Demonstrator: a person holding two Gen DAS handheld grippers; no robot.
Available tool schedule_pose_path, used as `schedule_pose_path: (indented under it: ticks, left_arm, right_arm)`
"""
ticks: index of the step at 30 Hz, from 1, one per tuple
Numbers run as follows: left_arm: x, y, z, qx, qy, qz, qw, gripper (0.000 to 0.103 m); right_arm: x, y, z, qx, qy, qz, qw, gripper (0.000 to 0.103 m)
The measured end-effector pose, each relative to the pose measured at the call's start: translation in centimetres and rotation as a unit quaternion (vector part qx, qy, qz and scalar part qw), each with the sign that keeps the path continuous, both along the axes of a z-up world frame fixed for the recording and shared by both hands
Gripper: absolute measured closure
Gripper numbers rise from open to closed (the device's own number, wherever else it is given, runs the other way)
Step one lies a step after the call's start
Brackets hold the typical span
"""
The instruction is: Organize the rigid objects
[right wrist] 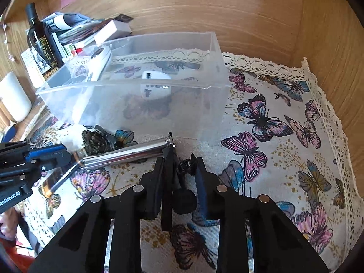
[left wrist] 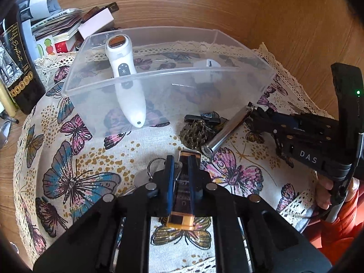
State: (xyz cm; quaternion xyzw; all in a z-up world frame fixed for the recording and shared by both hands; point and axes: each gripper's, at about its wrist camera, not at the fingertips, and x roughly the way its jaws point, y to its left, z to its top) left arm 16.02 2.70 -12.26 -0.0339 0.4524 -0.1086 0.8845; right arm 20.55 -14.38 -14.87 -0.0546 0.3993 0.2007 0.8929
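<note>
My left gripper point(left wrist: 180, 166) is clamped on the orange lighter point(left wrist: 182, 195). My right gripper point(right wrist: 179, 166) pinches a black clip point(right wrist: 173, 182). I should lift both slowly toward the clear box point(left wrist: 159, 72) at 12 o'clock.

White handheld device point(left wrist: 126, 77) leaning in clear bin point(left wrist: 159, 77), steel cylinder point(left wrist: 227, 129) outside

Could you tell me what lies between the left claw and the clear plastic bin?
In the left wrist view, mostly bare butterfly cloth separates the left claw from the clear plastic bin; a brown filigree trinket sits just right.
</note>
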Motion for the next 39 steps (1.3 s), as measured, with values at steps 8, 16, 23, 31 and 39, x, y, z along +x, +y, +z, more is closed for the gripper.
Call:
schedule_pose_path:
  ticks: [8, 16, 23, 31, 39]
  left_arm:
    - [-1.6, -1.3, 0.2, 0.032, 0.003, -0.017, 0.9993, 0.088]
    - [-1.8, -1.7, -1.0, 0.054, 0.011, -0.002, 0.9985, 0.078]
    - [-1.3, -2.7, -1.1, 0.07, -0.003, 0.003, 0.9975, 0.08]
    - [-1.9, -2.6, 1.3, 0.057, -0.042, 0.016, 0.9973, 0.08]
    - [-2.0, -2.5, 3.5, 0.04, -0.078, 0.026, 0.9958, 0.08]
  right_arm:
    - [-1.7, -1.1, 0.8, 0.009, -0.013, -0.002, 1.0, 0.079]
    - [-2.6, -3.0, 0.9, 0.012, -0.02, -0.022, 0.999, 0.079]
    - [-3.0, -4.4, 0.7, 0.027, -0.017, -0.034, 0.999, 0.079]
    - [-4.4, -5.3, 3.2, 0.044, -0.063, -0.035, 0.996, 0.081]
    - [-5.1, -6.0, 4.9, 0.051, -0.087, -0.047, 0.994, 0.081]
